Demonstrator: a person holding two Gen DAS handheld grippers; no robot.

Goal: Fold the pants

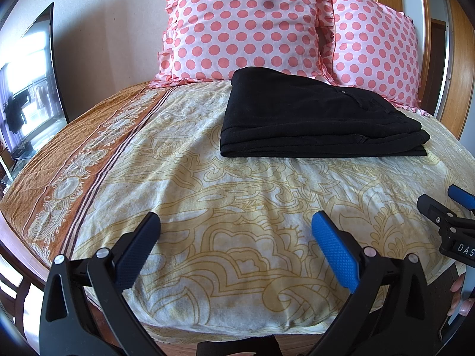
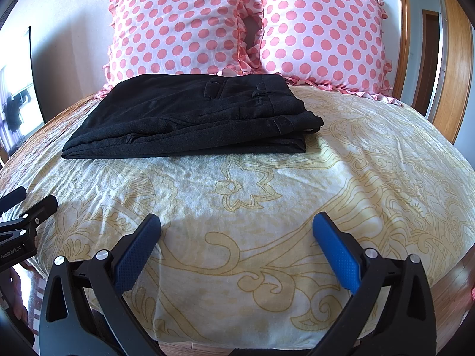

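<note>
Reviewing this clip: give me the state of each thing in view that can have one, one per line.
Pants: folded into a flat stack, lying on the bedspread, held by nothing.
Left claw: open, empty, over the bedspread short of the pants.
Right claw: open, empty, also short of the pants.
Pillows: two, propped upright side by side behind the pants.
Bedspread: spread over the bed, lightly wrinkled.

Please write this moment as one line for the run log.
folded black fabric pants lying on yellow patterned bedsheet | before two pink polka-dot pillows | left gripper open, empty | right gripper open, empty
</note>
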